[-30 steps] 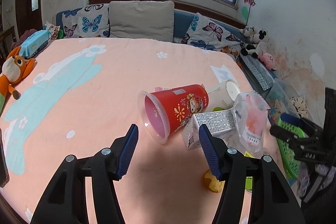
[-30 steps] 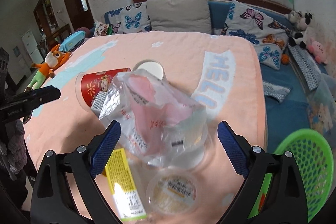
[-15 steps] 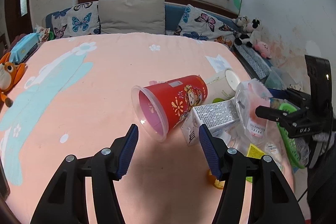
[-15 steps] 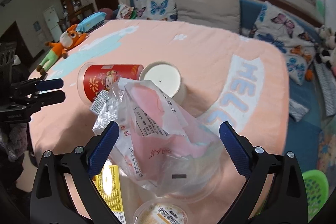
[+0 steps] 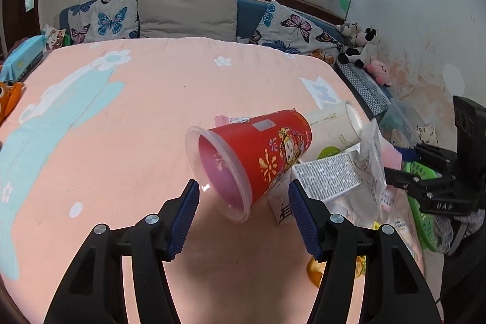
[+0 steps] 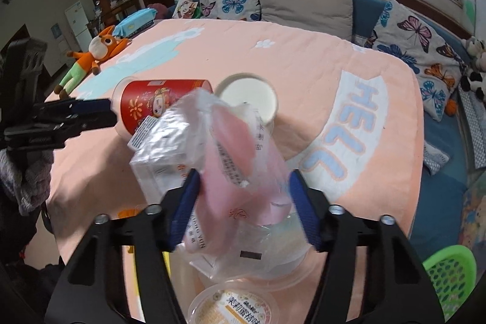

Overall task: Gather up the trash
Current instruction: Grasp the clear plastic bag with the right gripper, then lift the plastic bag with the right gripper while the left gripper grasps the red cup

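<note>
Right hand-held gripper [image 6: 244,196]: we see its jaws just closing around the clear plastic bag [image 6: 240,172]; pad contact blurred, we cannot tell.
Left hand-held gripper [image 5: 243,211]: spread, empty, before the red cup [image 5: 252,157] lying on the bed [image 5: 136,117].
Green basket [image 6: 449,278]: cut off by the frame edge.

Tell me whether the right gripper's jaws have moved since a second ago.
Yes. The right gripper has just been closing: its fingers, earlier wide of the clear plastic bag, now sit against its sides, with the bag between them, above the peach blanket.
</note>
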`<state>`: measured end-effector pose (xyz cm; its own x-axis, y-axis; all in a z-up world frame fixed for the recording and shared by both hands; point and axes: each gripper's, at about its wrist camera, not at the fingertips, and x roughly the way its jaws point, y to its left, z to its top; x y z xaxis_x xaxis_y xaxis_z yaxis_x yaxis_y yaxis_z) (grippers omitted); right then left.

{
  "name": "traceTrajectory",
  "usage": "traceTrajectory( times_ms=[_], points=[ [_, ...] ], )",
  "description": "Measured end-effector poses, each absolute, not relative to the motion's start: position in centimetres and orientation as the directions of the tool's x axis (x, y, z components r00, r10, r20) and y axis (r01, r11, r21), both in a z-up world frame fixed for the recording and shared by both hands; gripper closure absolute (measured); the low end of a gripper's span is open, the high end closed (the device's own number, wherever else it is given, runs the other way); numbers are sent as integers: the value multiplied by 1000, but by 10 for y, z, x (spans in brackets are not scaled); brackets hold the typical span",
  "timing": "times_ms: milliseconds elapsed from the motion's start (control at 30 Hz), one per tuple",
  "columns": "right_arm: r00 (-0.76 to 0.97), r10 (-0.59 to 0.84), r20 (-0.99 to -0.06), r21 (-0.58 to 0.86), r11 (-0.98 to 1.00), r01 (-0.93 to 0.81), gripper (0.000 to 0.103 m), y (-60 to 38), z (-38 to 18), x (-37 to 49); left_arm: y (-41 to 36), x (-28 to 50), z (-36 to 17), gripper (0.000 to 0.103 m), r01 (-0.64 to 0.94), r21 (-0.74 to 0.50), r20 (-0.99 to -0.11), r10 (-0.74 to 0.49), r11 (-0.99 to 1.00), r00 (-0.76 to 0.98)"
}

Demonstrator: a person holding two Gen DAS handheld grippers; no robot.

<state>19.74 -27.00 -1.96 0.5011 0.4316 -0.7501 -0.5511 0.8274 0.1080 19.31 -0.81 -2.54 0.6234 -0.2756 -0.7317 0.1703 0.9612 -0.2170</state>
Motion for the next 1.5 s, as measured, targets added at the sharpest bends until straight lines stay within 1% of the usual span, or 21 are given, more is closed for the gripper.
traceTrajectory(
  times_ms=[33,100,133,300,333,400,467,533,567,600,633,667,767,833,967,1100,1167,1367,1500],
  points=[
    [507,428,-748,98,828,-553,51,-269,-19,195,-9,195,-26,44,174,-222,-730,-281,960,623],
    [514,419,-748,85,829,-552,55,-268,-18,192,-11,199,-28,44,181,-229,-727,-292,956,621],
    [520,415,-746,78,830,-552,59,-268,-18,189,-12,202,-29,45,182,-233,-727,-296,955,619],
    [534,405,-742,66,837,-543,63,-269,-17,184,-15,210,-32,48,191,-249,-727,-314,949,611],
    [537,406,-740,66,838,-542,66,-270,-17,183,-16,211,-32,49,191,-249,-727,-313,949,611],
    [536,403,-741,65,839,-540,66,-269,-17,182,-16,213,-33,52,191,-253,-729,-317,948,606],
    [548,399,-736,58,843,-536,70,-269,-15,181,-16,215,-35,55,190,-255,-732,-317,948,603],
    [542,407,-736,66,839,-541,70,-269,-15,180,-17,216,-37,56,192,-264,-732,-326,945,598],
    [542,413,-732,70,837,-543,69,-269,-14,180,-17,216,-37,59,194,-267,-732,-329,944,597],
    [547,412,-729,72,841,-537,65,-270,-13,180,-18,216,-38,60,196,-267,-732,-331,943,595],
    [543,417,-729,81,840,-537,54,-271,-13,180,-17,217,-39,60,198,-269,-732,-333,943,594],
    [543,424,-725,91,840,-535,40,-274,-12,181,-17,217,-40,61,199,-269,-733,-334,943,593],
    [549,440,-711,111,841,-530,30,-280,-9,181,-17,219,-41,62,200,-274,-734,-339,941,588],
    [536,459,-709,133,833,-538,21,-284,-8,181,-17,220,-42,62,200,-275,-735,-340,940,586],
    [523,484,-702,153,819,-553,14,-293,-8,182,-17,221,-44,62,204,-288,-734,-352,936,580],
    [522,496,-694,173,819,-548,11,-304,-7,184,-16,223,-46,62,208,-289,-735,-356,934,578],
    [527,495,-691,175,821,-544,6,-308,-7,185,-17,224,-46,62,210,-288,-736,-356,934,576],
    [453,536,-712,236,791,-565,5,-312,-22,199,-19,226,-47,62,217,-289,-738,-361,933,570],
    [432,557,-709,266,779,-568,6,-309,-29,201,-20,227,-48,62,215,-298,-738,-367,930,567]
  ],
)
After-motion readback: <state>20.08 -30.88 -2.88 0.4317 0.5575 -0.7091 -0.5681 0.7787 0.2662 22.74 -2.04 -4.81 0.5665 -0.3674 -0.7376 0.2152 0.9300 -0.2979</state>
